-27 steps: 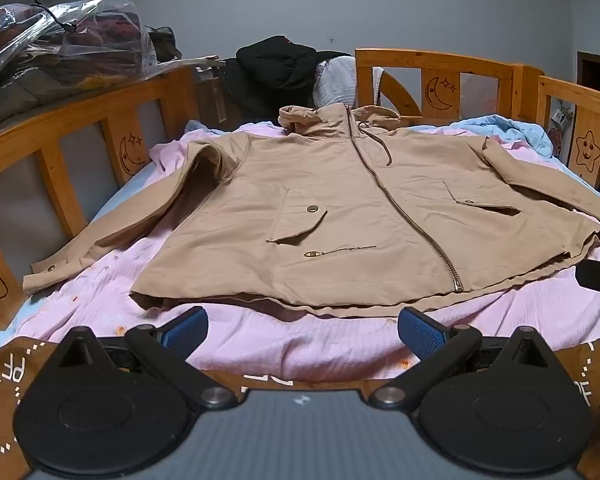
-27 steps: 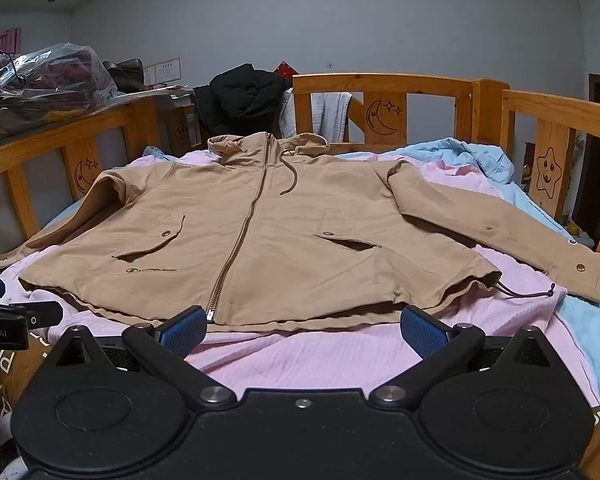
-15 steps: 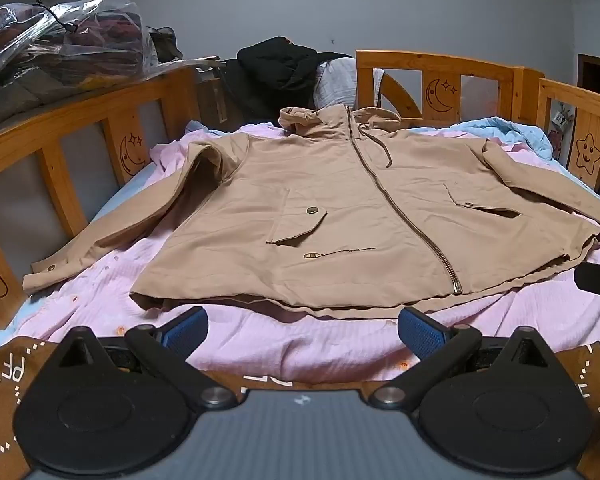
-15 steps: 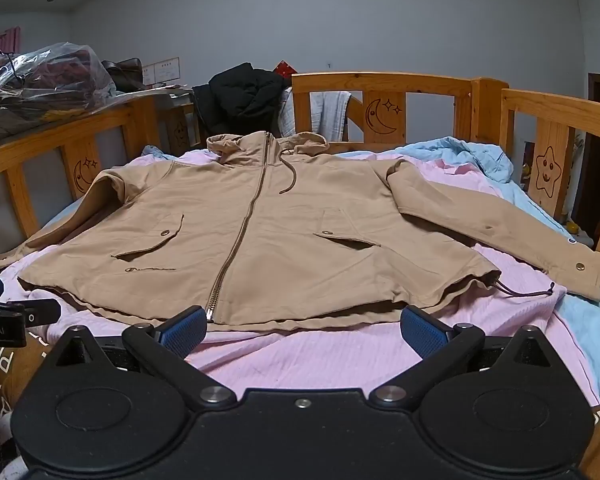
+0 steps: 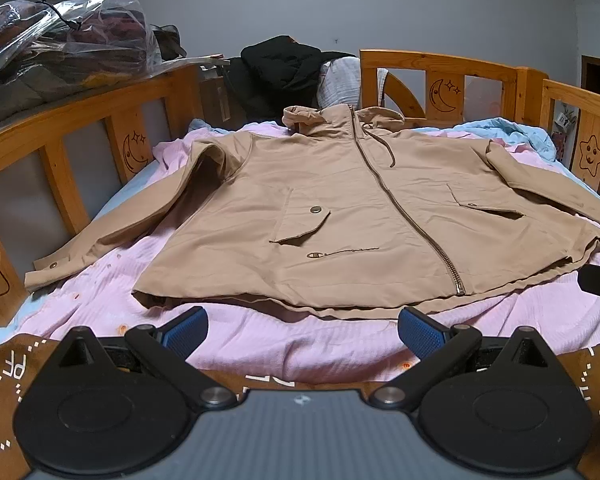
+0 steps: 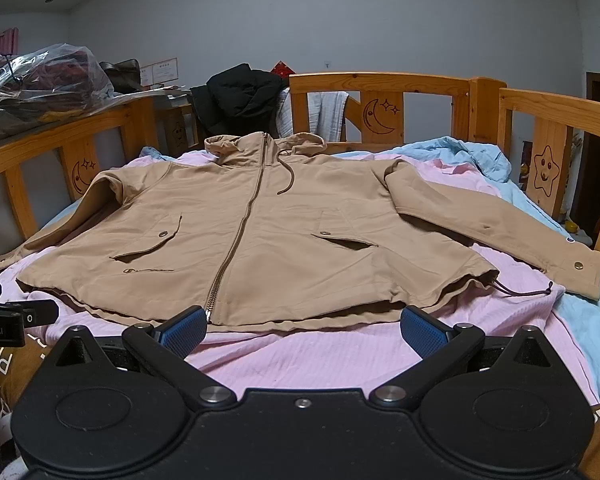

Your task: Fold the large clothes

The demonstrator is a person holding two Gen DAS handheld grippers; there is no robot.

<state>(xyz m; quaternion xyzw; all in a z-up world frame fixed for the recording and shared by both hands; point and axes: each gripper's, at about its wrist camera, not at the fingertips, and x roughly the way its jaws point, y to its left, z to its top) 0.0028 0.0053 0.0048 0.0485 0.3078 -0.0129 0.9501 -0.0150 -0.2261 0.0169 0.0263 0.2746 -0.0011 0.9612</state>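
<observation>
The tan jacket (image 5: 340, 216) lies flat on the bed (image 5: 300, 344), zipper pointing away, hem nearest. Both the left gripper (image 5: 302, 330) and right gripper (image 6: 302, 330) hover just before the hem, fingers spread wide (holding nothing).

Tan jacket (image 5: 340, 208), pink sheet (image 5: 284, 340), light-blue blanket (image 6: 472, 156), black garment (image 6: 240, 96)

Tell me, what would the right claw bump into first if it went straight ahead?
Probably the bottom hem of the tan zip-up jacket, just past the open right claw over the pink blanket. Depth is hard to judge.
</observation>
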